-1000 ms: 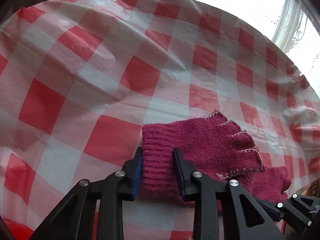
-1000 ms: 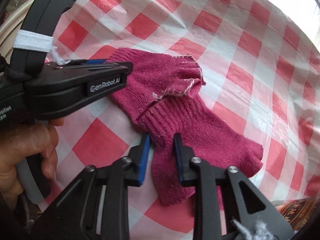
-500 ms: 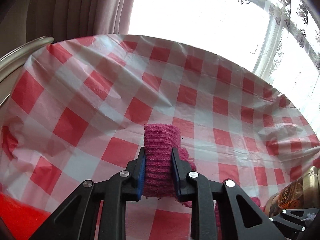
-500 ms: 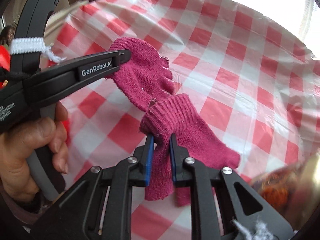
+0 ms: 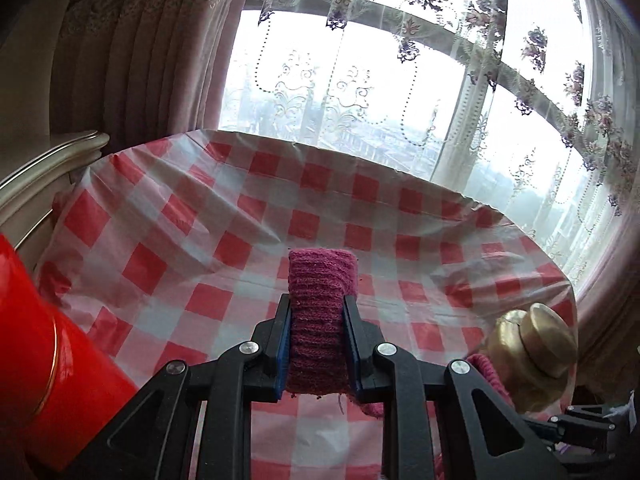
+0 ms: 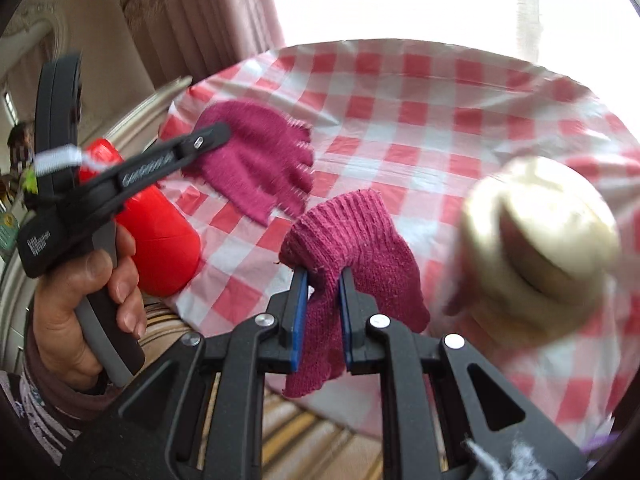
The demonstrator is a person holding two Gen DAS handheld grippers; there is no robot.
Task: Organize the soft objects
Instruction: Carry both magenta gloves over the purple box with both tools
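A: Where are the two magenta knitted gloves?

B: Both are in the air above the red-and-white checked tablecloth [image 6: 420, 128]. The left gripper [image 5: 316, 344] is clamped on the ribbed cuff of one magenta knitted glove [image 5: 320, 304]; the right gripper [image 6: 323, 312] pinches the cuff of the other magenta knitted glove [image 6: 360, 240].

A: How far along?

B: Early, I'd say: picked up, but neither paired, folded nor put away. A red cylindrical tin [image 6: 160, 240] lies left of the cloth's near edge.

Left gripper [image 5: 316, 344] clamps ribbed magenta knitted glove cuff [image 5: 320, 312] above red-and-white checked plastic tablecloth [image 5: 208, 248]; red cylindrical canister [image 5: 44, 364] left, gold-lidded jar [image 5: 532, 356] right.
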